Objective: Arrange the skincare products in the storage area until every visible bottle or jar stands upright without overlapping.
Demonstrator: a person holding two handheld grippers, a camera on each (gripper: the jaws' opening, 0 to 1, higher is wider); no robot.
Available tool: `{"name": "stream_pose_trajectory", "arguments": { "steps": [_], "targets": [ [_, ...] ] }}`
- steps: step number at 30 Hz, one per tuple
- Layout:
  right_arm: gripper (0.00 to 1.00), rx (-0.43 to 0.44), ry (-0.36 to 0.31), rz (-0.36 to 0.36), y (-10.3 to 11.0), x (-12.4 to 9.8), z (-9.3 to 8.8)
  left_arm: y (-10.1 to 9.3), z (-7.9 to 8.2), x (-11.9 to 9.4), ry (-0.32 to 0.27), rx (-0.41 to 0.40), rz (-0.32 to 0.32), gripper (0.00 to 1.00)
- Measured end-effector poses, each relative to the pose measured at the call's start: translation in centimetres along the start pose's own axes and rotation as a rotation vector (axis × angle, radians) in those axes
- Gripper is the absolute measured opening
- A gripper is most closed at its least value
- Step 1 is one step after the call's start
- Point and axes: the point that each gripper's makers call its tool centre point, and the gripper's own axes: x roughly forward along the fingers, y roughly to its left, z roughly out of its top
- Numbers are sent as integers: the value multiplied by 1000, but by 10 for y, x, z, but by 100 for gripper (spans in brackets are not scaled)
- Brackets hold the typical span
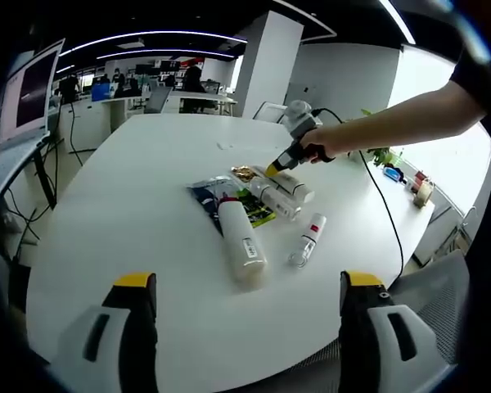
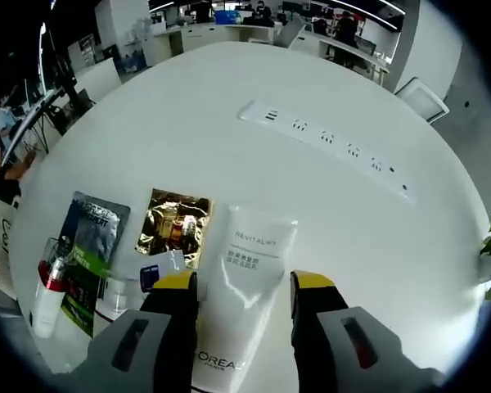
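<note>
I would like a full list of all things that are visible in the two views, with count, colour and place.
Round table: one, white, under everything.
Revitalift tube: one, white, lying flat between the right gripper's jaws.
Large bottle: one, white, lying flat, nearest the left gripper.
Small bottle: one, clear with a red label, lying flat.
Gold sachet: one, left of the tube.
Dark sachet: one, dark with green, lying flat.
Power strip: one, white, behind the products.
Left gripper: grey, yellow tips, open, over the table edge.
Right gripper: grey, yellow tips, open around the tube.
Person's arm: one, holding the right gripper.
</note>
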Motion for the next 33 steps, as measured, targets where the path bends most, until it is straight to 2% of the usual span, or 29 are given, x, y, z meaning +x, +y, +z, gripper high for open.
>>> {"name": "stream_pose_trajectory", "arguments": {
  "steps": [5, 11, 20, 33],
  "targets": [
    [40, 29, 5, 18, 1, 3, -1, 0, -1, 0, 2, -2, 1, 85],
    [37, -12, -9, 29, 1, 1, -1, 1, -1, 1, 6, -2, 3, 85],
    [33, 1, -24, 34, -2, 0, -1, 1, -1, 1, 6, -2, 4, 84],
    [32, 54, -60, 51, -1, -9, -1, 3, 0, 0, 3, 5, 12, 84]
  ]
}}
